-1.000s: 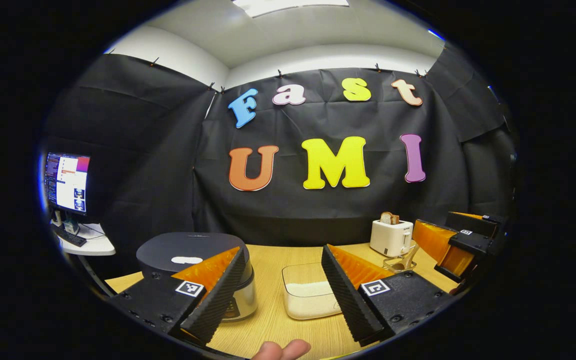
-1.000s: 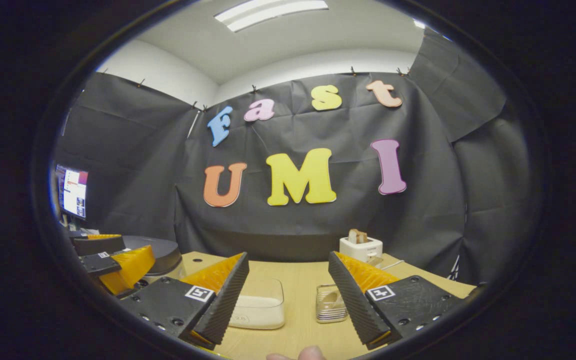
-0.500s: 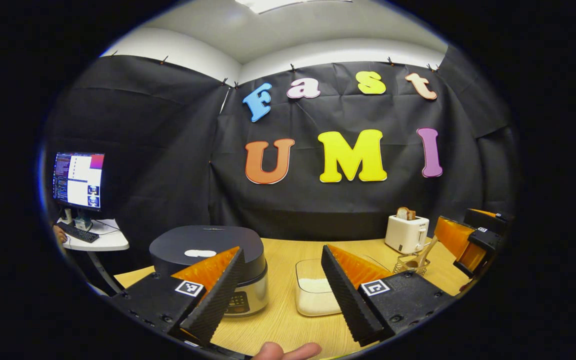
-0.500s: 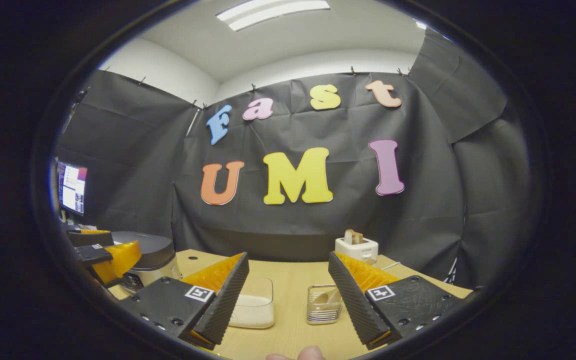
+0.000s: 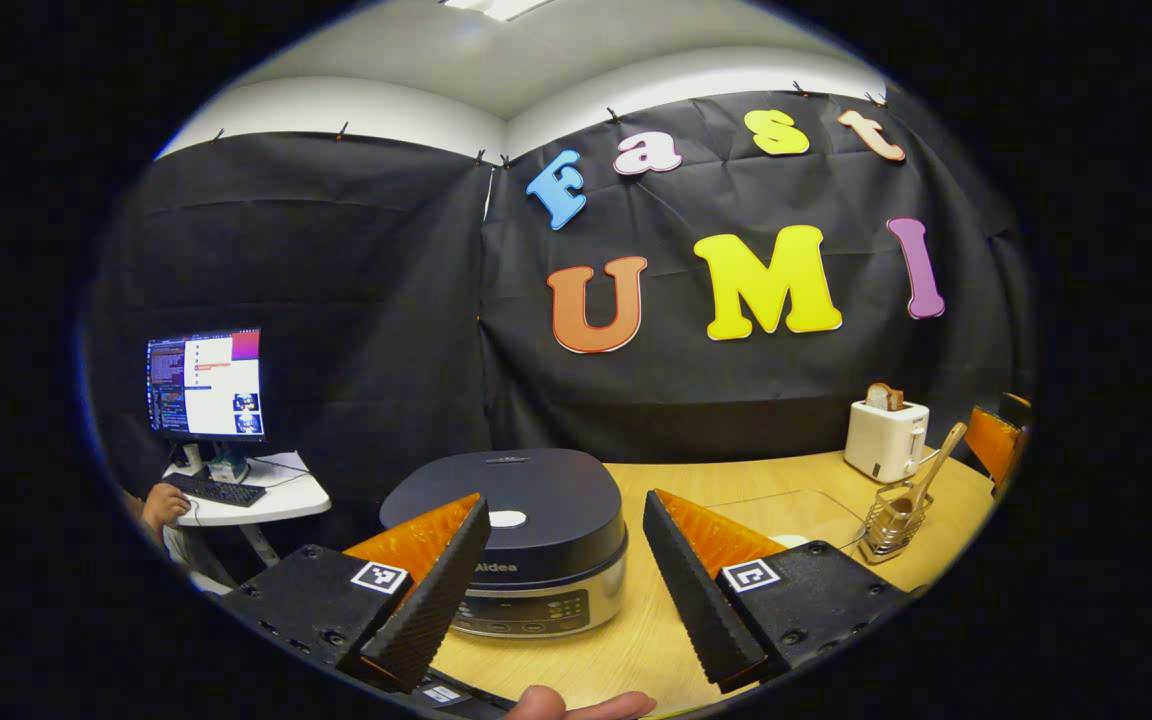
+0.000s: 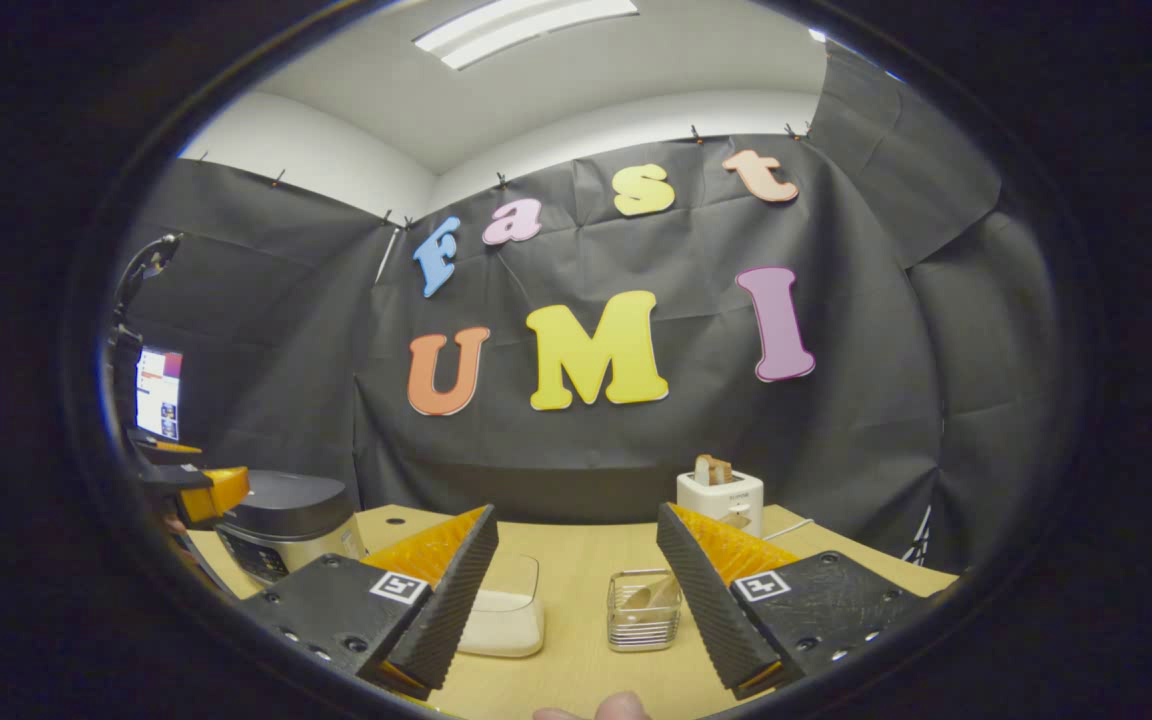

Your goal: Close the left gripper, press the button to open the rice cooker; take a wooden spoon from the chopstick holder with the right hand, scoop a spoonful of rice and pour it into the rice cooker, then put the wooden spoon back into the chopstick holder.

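We note left tongs (image 5: 564,590) wide open, empty, facing one cooker (image 5: 521,540), lid shut. Right tongs (image 6: 576,592) wide open, empty. We count one spoon (image 5: 921,478), handle leaning up-right in one holder (image 5: 891,520) on bench (image 5: 636,640); one rice tub (image 6: 506,608) beside holder, one toaster (image 5: 884,440) behind.

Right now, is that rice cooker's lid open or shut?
Shut. The rice cooker has its dark lid lying flat on the body in the left gripper view, and the left gripper, open, hovers before it.
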